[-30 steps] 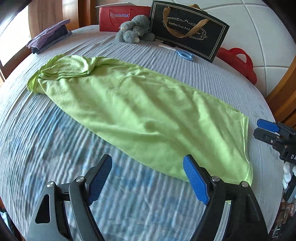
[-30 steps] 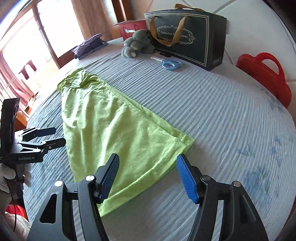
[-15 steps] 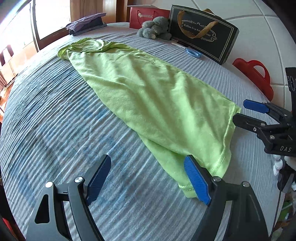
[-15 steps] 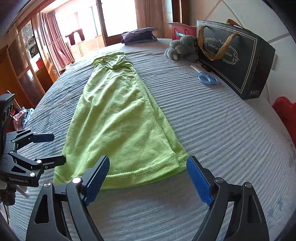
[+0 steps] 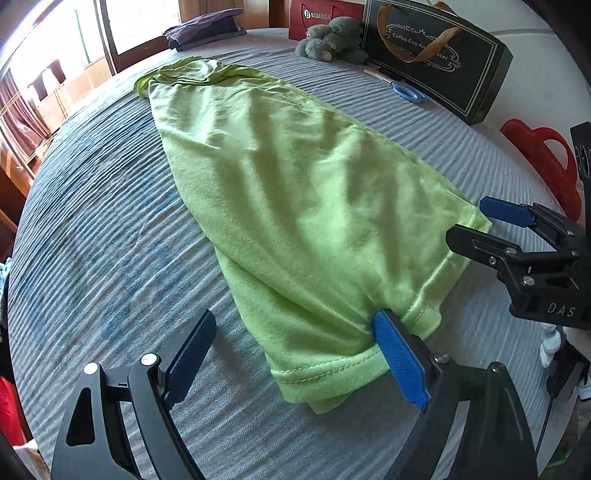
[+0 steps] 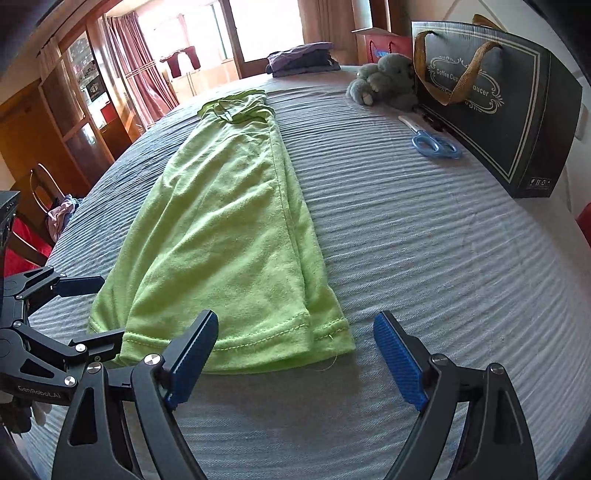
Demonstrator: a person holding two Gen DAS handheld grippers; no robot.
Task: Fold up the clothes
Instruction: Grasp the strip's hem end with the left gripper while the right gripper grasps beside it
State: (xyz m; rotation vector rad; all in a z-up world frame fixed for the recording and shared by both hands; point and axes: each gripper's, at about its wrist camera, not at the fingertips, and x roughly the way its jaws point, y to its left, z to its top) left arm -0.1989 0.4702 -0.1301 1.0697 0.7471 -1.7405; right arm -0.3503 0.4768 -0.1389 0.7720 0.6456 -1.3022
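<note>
A lime-green shirt [image 5: 295,206] lies folded lengthwise into a long strip on the grey striped bedspread [image 5: 110,258], collar end far, hem end near; it also shows in the right wrist view [image 6: 229,236]. My left gripper [image 5: 295,354] is open, its jaws around the hem's left corner, with the right pad touching the cloth. My right gripper [image 6: 295,354] is open at the hem's right corner, just short of the cloth. Each gripper shows in the other's view: the right [image 5: 480,225] and the left [image 6: 107,306], both at the hem.
At the bed's far side stand a black gift bag [image 6: 495,99], a grey plush toy [image 6: 384,81], blue scissors [image 6: 436,142], a red bag [image 5: 317,14] and a folded purple pile [image 6: 303,59]. A red handled object [image 5: 543,158] lies right.
Both grippers have moved in to the shirt's hem end, one at each corner. Both stay open. The shirt lies as before.
</note>
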